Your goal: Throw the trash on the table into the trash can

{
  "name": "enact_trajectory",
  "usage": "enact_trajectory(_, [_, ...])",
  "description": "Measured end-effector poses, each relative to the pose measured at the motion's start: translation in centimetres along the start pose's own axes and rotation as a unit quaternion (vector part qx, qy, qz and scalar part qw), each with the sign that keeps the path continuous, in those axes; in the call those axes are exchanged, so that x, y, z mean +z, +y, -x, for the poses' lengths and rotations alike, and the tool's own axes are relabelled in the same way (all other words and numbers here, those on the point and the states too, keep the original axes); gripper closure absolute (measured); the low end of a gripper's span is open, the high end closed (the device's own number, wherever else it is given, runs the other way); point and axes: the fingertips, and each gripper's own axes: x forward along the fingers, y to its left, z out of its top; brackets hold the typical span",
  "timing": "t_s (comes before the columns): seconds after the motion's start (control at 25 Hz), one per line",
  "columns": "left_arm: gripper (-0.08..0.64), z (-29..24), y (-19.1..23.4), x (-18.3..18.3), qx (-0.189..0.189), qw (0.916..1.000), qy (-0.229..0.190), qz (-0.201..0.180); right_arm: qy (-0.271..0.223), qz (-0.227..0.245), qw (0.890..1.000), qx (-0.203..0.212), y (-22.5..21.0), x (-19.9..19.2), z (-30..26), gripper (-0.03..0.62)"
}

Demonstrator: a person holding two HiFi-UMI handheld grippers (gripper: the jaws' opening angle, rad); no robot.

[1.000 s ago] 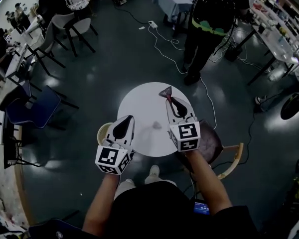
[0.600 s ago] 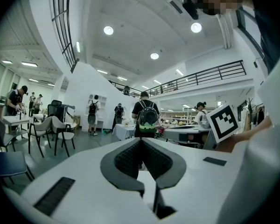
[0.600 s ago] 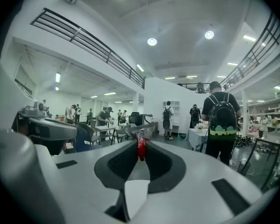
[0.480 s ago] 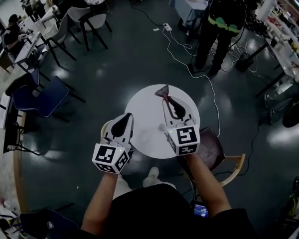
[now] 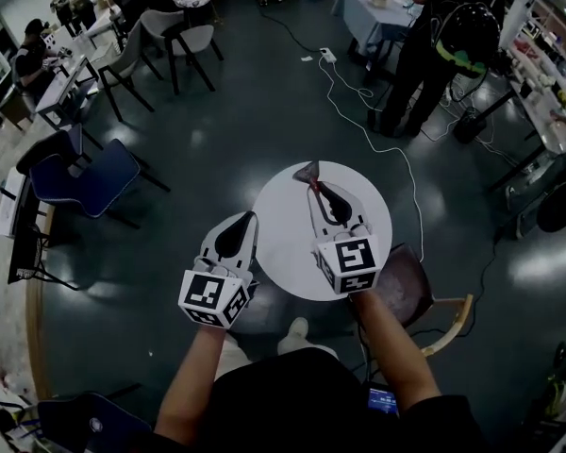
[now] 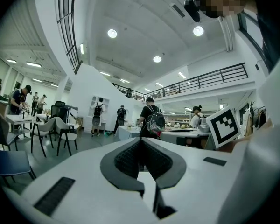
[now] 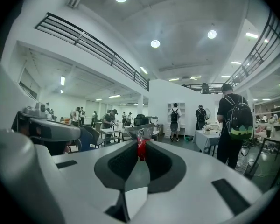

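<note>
Right tongs (image 5: 313, 185) clenched on a small wrapper (image 5: 308, 171), a crumpled scrap with a red part and a clear film part. In the right gripper view the red bit (image 7: 141, 149) sits pinched right at the tips of the tongs (image 7: 141, 146), and the clear film flares out just beyond them. Wrapper is held in the air above the far edge of the round white table (image 5: 283, 229), not resting on it. Left tongs (image 5: 248, 217) clenched too, nothing between them; the left gripper view shows the pads (image 6: 130, 160) closed together on empty air. These tongs sit beside the right pair, over the table's near-left edge. Handling guess: wrapper is very light, thin and soft, crinkly and a bit slippery, not fragile. Best pinched on the bunched red middle, as it is now; the loose film would likely slide out or tear. No brand or print readable on the wrapper, too small. Only markings visible are the square black-and-white codes on the tongs' cubes. Trash can not clearly in view.
</note>
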Motion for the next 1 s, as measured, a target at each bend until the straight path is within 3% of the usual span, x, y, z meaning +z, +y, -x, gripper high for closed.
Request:
enact_trajectory(0.2, [0.545,2.0,2.9,1.2,-0.006,0.9999,-0.015,0.004,0.001,0.0,1.0,0.01,3.8,0.3,-2.1,0.532])
enact_trajectory(0.52, [0.545,5.3,11.0,2.4,-0.007,0.9999,-0.006,0.007,0.005,-0.004,1.0,0.018,11.6,2.5,-7.2,0.532])
enact_trajectory(1.0, [0.545,7.8,19.9,-0.2,0.003,0.9995,0.024,0.022,0.035,-0.015,0.999,0.025,18.6,-0.6,-13.7,0.532])
